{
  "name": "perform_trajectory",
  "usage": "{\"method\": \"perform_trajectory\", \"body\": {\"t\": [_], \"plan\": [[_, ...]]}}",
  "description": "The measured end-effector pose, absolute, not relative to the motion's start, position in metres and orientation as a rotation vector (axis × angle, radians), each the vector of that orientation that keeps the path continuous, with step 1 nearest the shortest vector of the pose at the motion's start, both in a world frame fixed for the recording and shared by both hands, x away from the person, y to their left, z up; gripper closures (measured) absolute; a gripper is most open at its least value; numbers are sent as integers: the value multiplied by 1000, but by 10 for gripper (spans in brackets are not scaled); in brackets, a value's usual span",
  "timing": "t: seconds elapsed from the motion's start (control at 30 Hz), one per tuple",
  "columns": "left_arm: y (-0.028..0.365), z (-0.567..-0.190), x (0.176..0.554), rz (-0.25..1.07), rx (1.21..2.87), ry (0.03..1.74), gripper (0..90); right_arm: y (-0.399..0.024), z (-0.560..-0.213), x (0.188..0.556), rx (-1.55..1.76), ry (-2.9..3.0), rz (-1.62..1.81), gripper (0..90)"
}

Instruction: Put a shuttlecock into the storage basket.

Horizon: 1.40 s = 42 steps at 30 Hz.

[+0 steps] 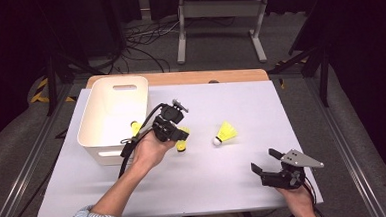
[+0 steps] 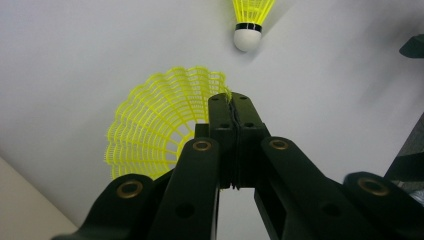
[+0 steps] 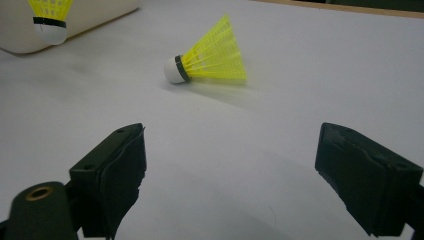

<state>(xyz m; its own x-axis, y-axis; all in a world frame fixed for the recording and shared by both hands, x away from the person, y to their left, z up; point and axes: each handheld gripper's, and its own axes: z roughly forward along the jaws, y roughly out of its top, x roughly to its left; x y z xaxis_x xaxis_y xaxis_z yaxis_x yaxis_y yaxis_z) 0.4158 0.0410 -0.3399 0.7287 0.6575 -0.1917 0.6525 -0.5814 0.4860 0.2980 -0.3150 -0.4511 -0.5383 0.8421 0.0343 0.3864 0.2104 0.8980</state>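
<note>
With your left gripper (image 2: 234, 102) pinching the shuttlecock (image 2: 155, 130) by its skirt edge, carry it gently over the bin (image 1: 112, 112) before letting go.

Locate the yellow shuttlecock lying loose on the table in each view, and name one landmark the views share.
High view: the loose shuttlecock lies right of centre on the white table.
Left gripper view: at the top edge, cork toward the camera.
Right gripper view: upper middle, on its side, cork to the left.
Shared landmark: the white table.
</note>
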Motion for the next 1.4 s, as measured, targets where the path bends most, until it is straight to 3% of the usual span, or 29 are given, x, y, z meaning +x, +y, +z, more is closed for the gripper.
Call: {"method": "perform_trajectory", "body": {"t": [1.4], "plan": [[71,-292,424,82,2303,1023,898,-319,-451,299,1145,1995,1288,135]]}}
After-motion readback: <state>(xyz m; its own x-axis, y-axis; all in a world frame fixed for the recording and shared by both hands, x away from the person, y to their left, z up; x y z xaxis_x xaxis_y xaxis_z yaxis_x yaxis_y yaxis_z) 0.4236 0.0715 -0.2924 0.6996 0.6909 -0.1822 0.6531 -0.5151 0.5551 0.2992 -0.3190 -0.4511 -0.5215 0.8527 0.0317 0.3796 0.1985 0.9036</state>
